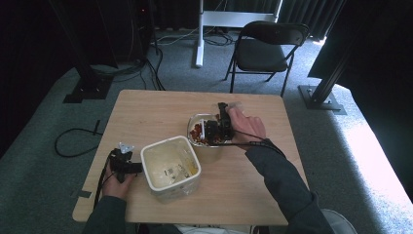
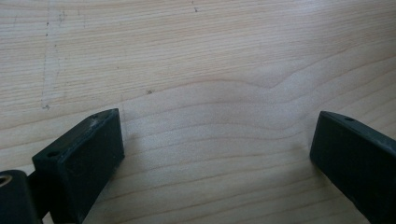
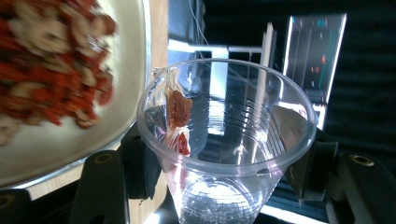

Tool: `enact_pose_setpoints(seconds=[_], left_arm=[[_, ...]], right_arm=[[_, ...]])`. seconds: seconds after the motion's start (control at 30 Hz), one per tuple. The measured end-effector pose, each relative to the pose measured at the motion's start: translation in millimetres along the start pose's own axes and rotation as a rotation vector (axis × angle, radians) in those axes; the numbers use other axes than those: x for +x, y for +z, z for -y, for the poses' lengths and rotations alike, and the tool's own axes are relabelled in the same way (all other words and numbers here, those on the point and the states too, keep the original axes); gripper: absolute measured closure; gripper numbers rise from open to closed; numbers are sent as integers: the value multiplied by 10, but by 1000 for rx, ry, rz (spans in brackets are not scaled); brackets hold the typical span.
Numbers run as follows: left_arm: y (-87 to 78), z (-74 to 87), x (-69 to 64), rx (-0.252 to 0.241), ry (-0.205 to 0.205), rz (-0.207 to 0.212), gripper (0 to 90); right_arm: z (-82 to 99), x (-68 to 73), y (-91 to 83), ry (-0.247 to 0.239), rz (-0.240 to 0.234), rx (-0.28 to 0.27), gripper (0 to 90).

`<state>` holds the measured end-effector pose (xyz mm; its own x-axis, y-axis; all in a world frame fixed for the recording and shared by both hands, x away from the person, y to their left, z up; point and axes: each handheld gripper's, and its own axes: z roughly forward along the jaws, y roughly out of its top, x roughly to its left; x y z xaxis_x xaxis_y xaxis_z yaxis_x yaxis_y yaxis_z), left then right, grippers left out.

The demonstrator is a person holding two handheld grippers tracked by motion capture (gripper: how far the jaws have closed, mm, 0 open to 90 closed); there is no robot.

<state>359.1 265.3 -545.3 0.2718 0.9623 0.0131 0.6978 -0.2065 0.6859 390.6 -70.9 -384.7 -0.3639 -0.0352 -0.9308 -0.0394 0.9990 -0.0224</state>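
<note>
My right gripper [image 3: 219, 172] clamps a clear cup [image 3: 226, 140] beside the bowl [image 3: 126, 93] of red bits, far right. My left gripper [image 2: 217, 154] gapes empty over the table [image 2: 196, 56]. Squeezing harder could crumple the cup.

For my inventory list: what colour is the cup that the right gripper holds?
The cup is clear, colourless plastic with reddish bits stuck inside; the right gripper view shows it best.

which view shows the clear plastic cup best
The right gripper view: the clear plastic cup sits close up between the right gripper's jaws, red bits stuck inside. In the high view the gripper and hand hide it; the left gripper view faces bare table.
</note>
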Motion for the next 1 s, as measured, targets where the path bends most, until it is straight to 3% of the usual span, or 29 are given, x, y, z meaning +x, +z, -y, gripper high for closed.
enact_pose_setpoints(seconds=[0.5,0.63,0.7,0.77,0.83,0.9,0.97,1.0], left_arm=[[0,0,0,0,0,0,33],[0,0,0,0,0,0,33],[0,0,0,-1,0,0,33],[0,0,0,0,0,0,33],[0,0,0,0,0,0,33],[0,0,0,0,0,0,33],[0,0,0,0,0,0,33],[0,0,0,0,0,0,33]], right_arm=[[2,47,14,-9,0,-8,377],[-7,62,10,-29,13,-5,377],[-24,101,5,-89,6,0,377],[-25,61,5,-44,19,-6,377],[-33,71,-8,-76,15,-5,377],[-38,46,-9,-49,30,-4,378],[-53,86,-17,-99,24,-2,377],[-53,71,-14,-79,32,-2,378]])
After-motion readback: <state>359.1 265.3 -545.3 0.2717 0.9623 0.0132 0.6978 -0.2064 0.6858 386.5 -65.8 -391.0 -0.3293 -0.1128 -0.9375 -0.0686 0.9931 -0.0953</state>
